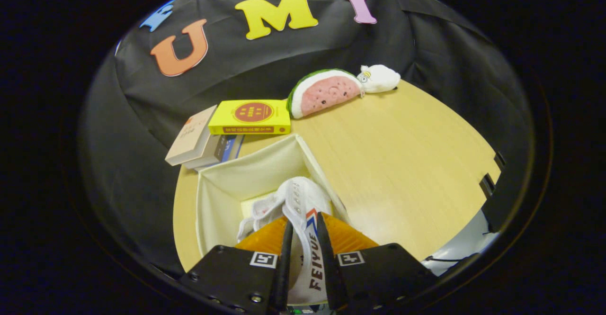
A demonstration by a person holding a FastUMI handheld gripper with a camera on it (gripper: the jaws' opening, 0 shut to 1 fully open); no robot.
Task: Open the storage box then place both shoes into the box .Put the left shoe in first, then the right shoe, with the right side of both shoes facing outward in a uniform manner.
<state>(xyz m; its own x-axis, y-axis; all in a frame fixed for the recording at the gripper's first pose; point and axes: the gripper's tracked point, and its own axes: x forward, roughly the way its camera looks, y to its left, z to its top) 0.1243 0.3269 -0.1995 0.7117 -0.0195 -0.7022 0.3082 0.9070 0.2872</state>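
Pinching a white shoe (303, 211) by its upper edge, the gripper (305, 258) had both fingers pressed against the canvas, holding the shoe over the open cream storage box (222, 182) just ahead of them. Beyond the box to the left lay a stack of books (208, 139) topped by a yellow book (251, 116). Farther right on the wooden table (402, 163) sat a watermelon plush (324, 94) touching a small white plush (381, 79).

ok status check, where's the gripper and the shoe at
Gripper shut on white shoe, both fingers pinching its heel. Shoe hanging inside open storage box. Books and watermelon plush beyond the box, not in the way.
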